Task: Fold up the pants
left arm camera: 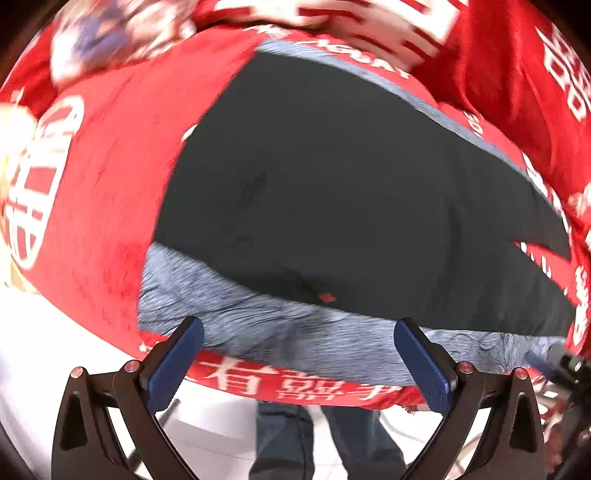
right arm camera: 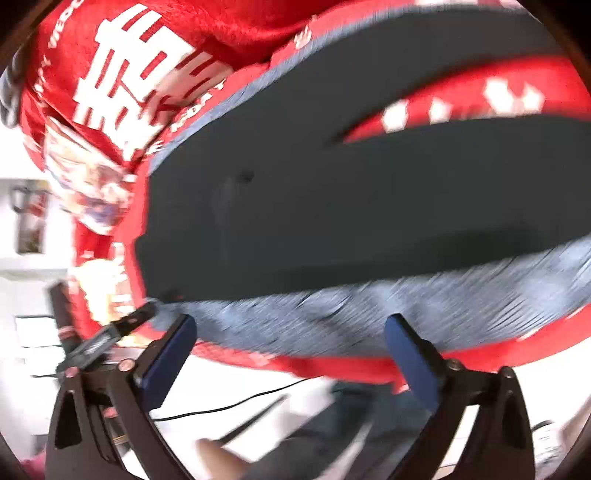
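Observation:
Dark pants (left arm camera: 332, 184) lie flat on a red cloth (left arm camera: 103, 184) printed with white characters. A grey fleecy strip (left arm camera: 207, 291) runs along their near edge. My left gripper (left arm camera: 299, 325) hovers open over that strip with nothing between its blue pads. In the right wrist view the same pants (right arm camera: 332, 203) spread to the right, with red showing between the two legs. The grey strip (right arm camera: 443, 302) lies just beyond my right gripper (right arm camera: 291, 319), which stands open and holds nothing.
The red cloth (right arm camera: 240, 29) hangs over the table's near edge. Below it is white floor, a person's legs in jeans (left arm camera: 325, 435) and a thin black cable (right arm camera: 240, 402). Crumpled patterned fabric (right arm camera: 92, 184) sits at the left end.

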Tool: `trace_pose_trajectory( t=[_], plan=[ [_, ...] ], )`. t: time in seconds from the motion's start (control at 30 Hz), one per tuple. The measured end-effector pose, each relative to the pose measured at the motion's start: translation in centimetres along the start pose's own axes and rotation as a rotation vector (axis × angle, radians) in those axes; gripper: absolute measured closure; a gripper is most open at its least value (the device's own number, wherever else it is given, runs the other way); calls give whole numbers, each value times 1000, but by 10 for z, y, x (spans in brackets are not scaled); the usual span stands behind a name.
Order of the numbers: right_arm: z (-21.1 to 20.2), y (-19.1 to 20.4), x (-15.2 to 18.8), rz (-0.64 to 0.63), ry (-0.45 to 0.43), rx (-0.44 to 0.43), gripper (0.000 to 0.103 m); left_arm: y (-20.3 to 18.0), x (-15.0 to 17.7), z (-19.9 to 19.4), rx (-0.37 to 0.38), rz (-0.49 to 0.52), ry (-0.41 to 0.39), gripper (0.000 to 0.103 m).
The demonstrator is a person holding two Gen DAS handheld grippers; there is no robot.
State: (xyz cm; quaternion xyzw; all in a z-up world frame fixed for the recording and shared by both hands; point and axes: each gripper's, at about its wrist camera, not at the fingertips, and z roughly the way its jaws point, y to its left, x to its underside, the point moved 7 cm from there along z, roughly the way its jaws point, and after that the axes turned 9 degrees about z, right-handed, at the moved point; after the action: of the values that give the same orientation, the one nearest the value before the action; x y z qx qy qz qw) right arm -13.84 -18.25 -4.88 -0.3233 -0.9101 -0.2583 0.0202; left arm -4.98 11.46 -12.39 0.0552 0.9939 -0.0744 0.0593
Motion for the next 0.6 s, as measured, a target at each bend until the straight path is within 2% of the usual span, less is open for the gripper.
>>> trace_pose_trajectory(
  t=[0.03,0.07,0.1,0.2,0.3,0.5,0.6],
  plan=[
    [8,-3,8,23,22,-38,26,11,5,3,28,-31,-6,0],
    [18,-7,16,51,57,-81,35,20,10,7,55,-62,-8,0],
    [28,-10,24,80,97,-127,37,28,15,11,85,-92,-9,0],
    [54,-24,48,147,173,-221,38,44,29,25,207,-182,-7,0],
    [65,-36,59,164,149,-235,38,49,34,39,303,-229,1,0],
    [72,-60,50,269,79,-296,38,45,32,48,340,-223,-3,0],
    [69,-59,52,252,63,-310,38,49,28,42,388,-253,-20,0]
  ],
)
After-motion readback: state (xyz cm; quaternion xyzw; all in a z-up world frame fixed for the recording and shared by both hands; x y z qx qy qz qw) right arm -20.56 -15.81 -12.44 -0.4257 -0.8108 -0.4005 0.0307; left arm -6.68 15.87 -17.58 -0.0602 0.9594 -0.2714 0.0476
